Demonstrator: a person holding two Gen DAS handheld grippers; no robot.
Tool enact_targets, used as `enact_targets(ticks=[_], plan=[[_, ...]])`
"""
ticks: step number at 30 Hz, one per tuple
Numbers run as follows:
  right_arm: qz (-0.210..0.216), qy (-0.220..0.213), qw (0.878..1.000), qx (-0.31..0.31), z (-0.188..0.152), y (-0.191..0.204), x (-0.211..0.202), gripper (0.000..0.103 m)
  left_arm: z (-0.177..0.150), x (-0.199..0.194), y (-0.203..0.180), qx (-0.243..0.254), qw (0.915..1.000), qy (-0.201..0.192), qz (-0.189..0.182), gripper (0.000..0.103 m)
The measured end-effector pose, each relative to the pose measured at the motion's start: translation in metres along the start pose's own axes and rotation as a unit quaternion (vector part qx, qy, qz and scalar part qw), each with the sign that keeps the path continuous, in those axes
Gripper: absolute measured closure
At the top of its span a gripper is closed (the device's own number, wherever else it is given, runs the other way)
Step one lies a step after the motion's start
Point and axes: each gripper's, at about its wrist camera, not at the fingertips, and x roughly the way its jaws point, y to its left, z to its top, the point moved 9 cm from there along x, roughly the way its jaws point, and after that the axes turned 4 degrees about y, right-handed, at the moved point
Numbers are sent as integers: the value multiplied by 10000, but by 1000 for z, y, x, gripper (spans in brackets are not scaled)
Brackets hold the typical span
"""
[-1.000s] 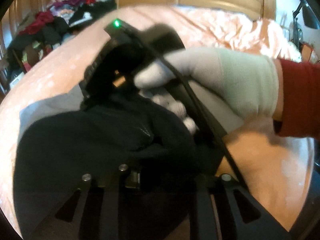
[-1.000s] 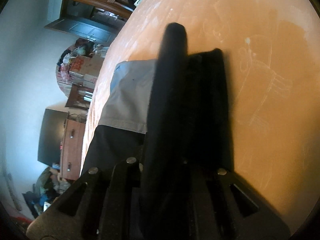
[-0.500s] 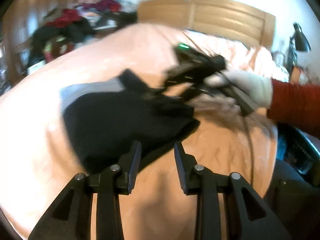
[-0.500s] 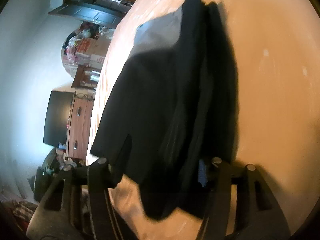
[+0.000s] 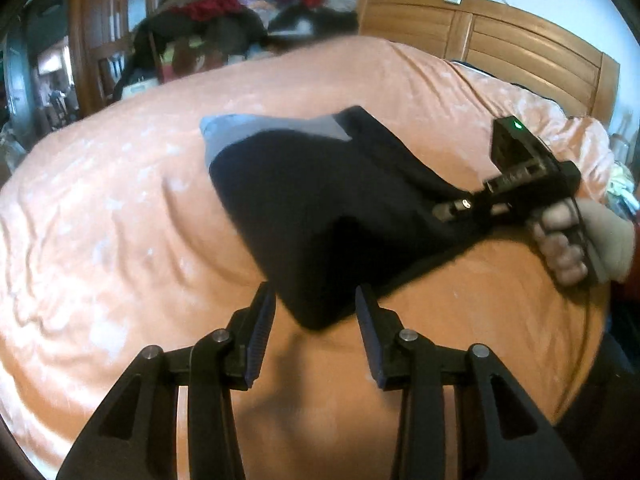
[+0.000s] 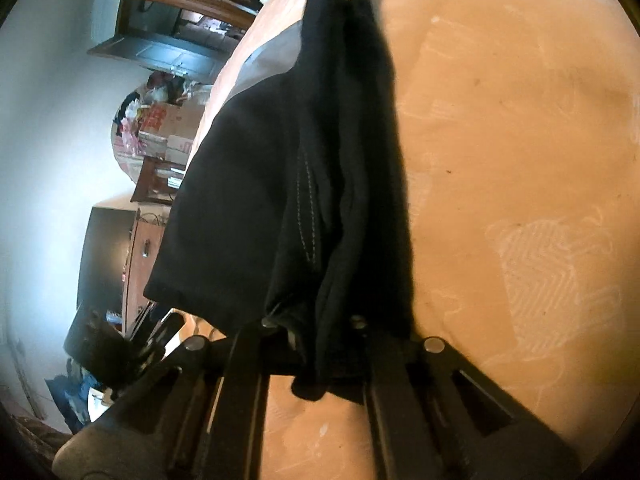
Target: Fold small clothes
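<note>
Black shorts (image 5: 320, 208) half-folded on the bed (image 5: 120, 220).
Right claw (image 6: 320, 344) pinches one edge, keeping it raised; left claw (image 5: 316, 340) spread, empty, near the corner.

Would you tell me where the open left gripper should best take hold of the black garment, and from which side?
Probably the near rounded corner of the black garment, approached straight ahead. The left gripper is open with that corner already between its fingers, while the right gripper pinches the far edge, so the cloth hangs stretched above the orange bedspread.
</note>
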Motion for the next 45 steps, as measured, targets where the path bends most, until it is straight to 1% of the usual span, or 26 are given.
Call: enact_targets(ticks=[4, 5, 6, 7, 9, 12, 13, 16, 17, 19, 21, 23, 25, 26, 27, 28, 30, 32, 35, 37, 39, 40, 41, 43, 44, 45], plan=[[-94, -7, 9999, -86, 3, 5, 0, 102, 2, 38, 15, 184, 9987, 290, 363, 44], [-208, -41, 9997, -140, 5, 6, -1, 102, 3, 39, 20, 302, 9978, 277, 519, 44], [-334, -82, 9991, -235, 6, 9, -3, 102, 4, 35, 25, 336, 9971, 276, 622, 52], [-397, -105, 9988, -275, 8, 11, -4, 103, 4, 24, 32, 529, 9943, 233, 895, 55], [-369, -53, 9989, -280, 7, 11, -3, 103, -2, 16, 33, 1205, 9840, 206, 1293, 47], [-327, -51, 9993, -196, 7, 4, 0, 103, -26, 37, 24, 1846, 9701, 449, 1509, 46], [-276, -61, 9995, -162, 8, 3, 1, 103, -25, 36, 22, 1828, 9708, 417, 1496, 49], [-187, -126, 9996, -161, 10, -3, 2, 103, -21, 11, 8, 1431, 9874, 421, 535, 71], [-163, -162, 9996, -181, 11, -4, 2, 103, -17, -12, 2, 1305, 9911, 166, 205, 71], [-109, -227, 9994, -220, 9, -5, 3, 103, -1, -46, -2, 1109, 9932, -342, -57, 71], [-88, -247, 9994, -228, 9, -6, 3, 103, 22, -62, 0, 949, 9924, -786, -50, 67], [-83, -255, 9994, -231, 10, -6, 2, 103, 36, -44, 6, 915, 9923, -829, 129, 66], [-50, -256, 9994, -213, 10, -7, 1, 103, 22, 7, 9, 1138, 9925, -296, 337, 67], [-28, -253, 9995, -209, 10, -7, 2, 103, -9, 49, 10, 1353, 9889, 477, 399, 66], [-23, -261, 9994, -205, 10, -8, 2, 103, -27, 70, 7, 1544, 9853, 525, 512, 65], [-14, -269, 9994, -209, 9, -5, 3, 103, -25, 70, 5, 1624, 9840, 418, 595, 66], [61, -294, 9993, -212, 9, -9, 1, 103, -16, 60, 3, 1552, 9849, 565, 520, 67], [131, -312, 9992, -219, 8, -10, 0, 103, -1, 40, 8, 1198, 9920, 346, 204, 70], [201, -337, 9990, -230, 8, -10, 0, 103, 44, 9, 21, 772, 9962, -360, 185, 72], [204, -342, 9989, -233, 7, -8, 0, 103, 66, 10, 25, 633, 9958, -643, 158, 72], [198, -340, 9989, -236, 7, -6, 1, 103, 60, 49, 20, 824, 9962, -237, 134, 72], [216, -332, 9989, -239, 7, -6, 1, 103, 44, 81, 15, 1055, 9938, 304, 157, 72], [209, -329, 9989, -254, 7, -6, 1, 103, 26, 110, 9, 1306, 9895, 551, 283, 71], [207, -352, 9988, -274, 7, -6, 1, 103, 31, 108, 3, 1457, 9871, 552, 378, 73], [213, -358, 9987, -284, 7, -6, 1, 103, 42, 103, 3, 1378, 9886, 568, 229, 75], [221, -367, 9986, -306, 6, -7, 0, 103, 52, 96, 3, 1265, 9908, 470, 122, 83]])
